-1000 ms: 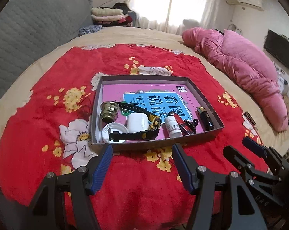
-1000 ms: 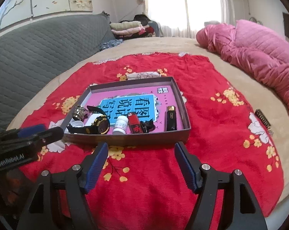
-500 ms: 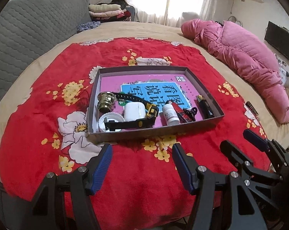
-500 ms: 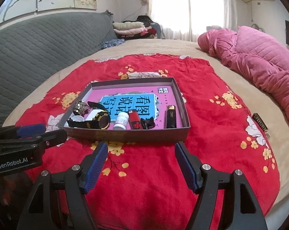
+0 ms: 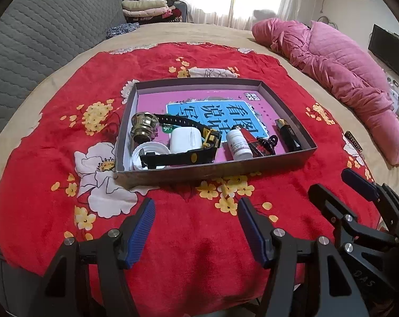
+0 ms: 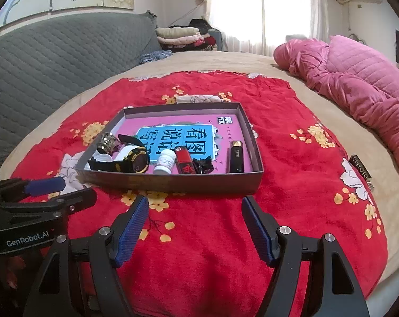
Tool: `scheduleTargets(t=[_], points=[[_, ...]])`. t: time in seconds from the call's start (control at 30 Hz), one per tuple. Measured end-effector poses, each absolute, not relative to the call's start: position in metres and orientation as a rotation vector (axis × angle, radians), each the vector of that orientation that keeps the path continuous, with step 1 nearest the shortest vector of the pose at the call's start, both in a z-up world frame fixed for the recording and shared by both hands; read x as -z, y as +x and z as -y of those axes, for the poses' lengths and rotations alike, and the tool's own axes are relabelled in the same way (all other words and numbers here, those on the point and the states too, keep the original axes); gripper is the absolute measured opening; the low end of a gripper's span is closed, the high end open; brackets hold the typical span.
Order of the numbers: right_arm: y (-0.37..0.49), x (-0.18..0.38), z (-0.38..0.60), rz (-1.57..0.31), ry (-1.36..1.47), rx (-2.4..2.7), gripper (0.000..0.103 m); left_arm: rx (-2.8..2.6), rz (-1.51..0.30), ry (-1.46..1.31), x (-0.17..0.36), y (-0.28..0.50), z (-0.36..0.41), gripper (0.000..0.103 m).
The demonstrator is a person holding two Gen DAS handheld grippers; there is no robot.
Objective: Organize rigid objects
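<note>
Watch (image 5: 196,145), earbud case (image 5: 185,140) and pill bottle (image 5: 237,144) sat in the cardboard tray (image 5: 212,171) at mid-frame; both my jaws were spread, empty.

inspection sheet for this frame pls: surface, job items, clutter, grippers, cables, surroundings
Surface: red floral blanket spread over a bed.
Job's things: shallow box holding a pink book, brass fitting, white lid, white earbud case, black-yellow watch, white pill bottle, red lighter, black clip, black lighter.
Clutter: small dark item on the blanket right of the box.
Grippers: left gripper and right gripper open, empty, short of the box.
Cables: nothing seen.
Surroundings: grey headboard, pink quilt, folded clothes, window.
</note>
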State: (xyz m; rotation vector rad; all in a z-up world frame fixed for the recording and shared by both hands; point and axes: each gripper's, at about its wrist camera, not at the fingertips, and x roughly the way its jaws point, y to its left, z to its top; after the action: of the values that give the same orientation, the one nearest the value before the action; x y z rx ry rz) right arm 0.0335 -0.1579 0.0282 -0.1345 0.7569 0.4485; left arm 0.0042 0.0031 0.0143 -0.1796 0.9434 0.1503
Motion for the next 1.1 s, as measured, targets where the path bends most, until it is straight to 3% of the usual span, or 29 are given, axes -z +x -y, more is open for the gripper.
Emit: scheduleTargets(t=[1.1], points=[[0.0357,-0.0226,0.1575,-0.770,-0.141,-0.443,0.074,-0.156,-0.970,-0.218,-0.0047,0.0056,-0.0083,0.064]])
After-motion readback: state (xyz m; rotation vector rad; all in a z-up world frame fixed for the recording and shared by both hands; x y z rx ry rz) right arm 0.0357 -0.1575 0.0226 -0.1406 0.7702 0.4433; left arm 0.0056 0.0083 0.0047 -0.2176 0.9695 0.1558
